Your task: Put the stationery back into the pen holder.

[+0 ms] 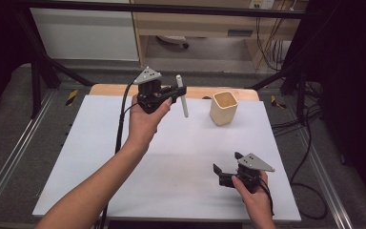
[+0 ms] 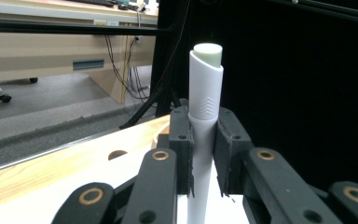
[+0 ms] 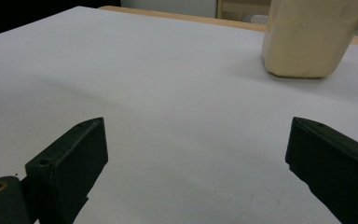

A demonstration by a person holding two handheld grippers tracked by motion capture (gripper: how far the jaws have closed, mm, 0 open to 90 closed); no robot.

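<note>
My left gripper [image 1: 179,90] is raised over the far left part of the white sheet [image 1: 105,157], shut on a white marker pen [image 1: 182,97] that stands nearly upright between its jaws. In the left gripper view the pen [image 2: 205,102] rises capped from the closed left gripper [image 2: 204,144]. A cream square cup [image 1: 223,108] stands upright on the sheet to the right of the pen, apart from it. My right gripper [image 1: 226,168] rests low near the sheet's front right, open with nothing between its jaws. The right gripper view shows the cup [image 3: 310,35] beyond the wide jaws of my right gripper [image 3: 200,163].
The white sheet covers a wooden table [image 1: 195,91] whose bare edge shows at the back. Black frame bars [image 1: 47,64] and cables [image 1: 310,138] flank the table. A wall cabinet [image 1: 200,24] stands behind.
</note>
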